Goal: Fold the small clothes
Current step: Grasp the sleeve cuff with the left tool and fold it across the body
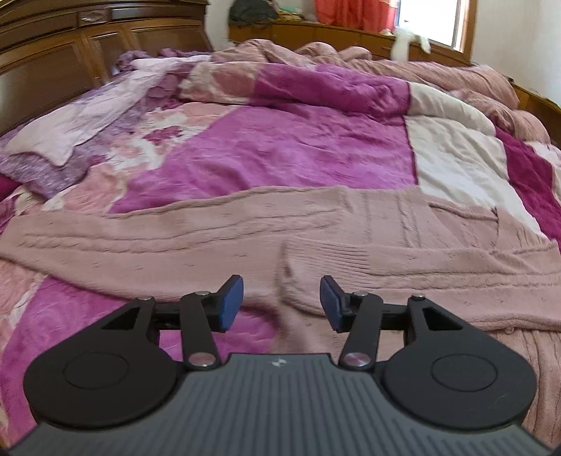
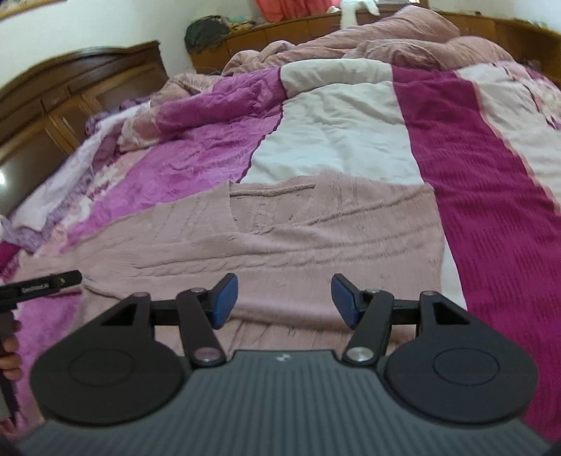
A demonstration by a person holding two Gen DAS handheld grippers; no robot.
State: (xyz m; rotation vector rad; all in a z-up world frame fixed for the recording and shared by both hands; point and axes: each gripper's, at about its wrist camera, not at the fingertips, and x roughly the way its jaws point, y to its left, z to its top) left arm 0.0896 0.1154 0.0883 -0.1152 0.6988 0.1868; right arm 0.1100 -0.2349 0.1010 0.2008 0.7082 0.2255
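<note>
Lying flat on bed [image 1: 280,147], pink sweater [image 1: 210,235], left tool [image 1: 280,303] spread, empty, right tool [image 2: 284,301] spread, empty, right view alone showing hand [image 2: 8,354].

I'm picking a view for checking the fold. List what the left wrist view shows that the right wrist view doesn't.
Only the left wrist view shows the window and the sweater's ribbed cuff. Only the right wrist view shows a person's hand holding the other gripper's handle, and the sweater's straight right edge. Both show the pink knit sweater flat on the quilt, each gripper open and empty.
</note>
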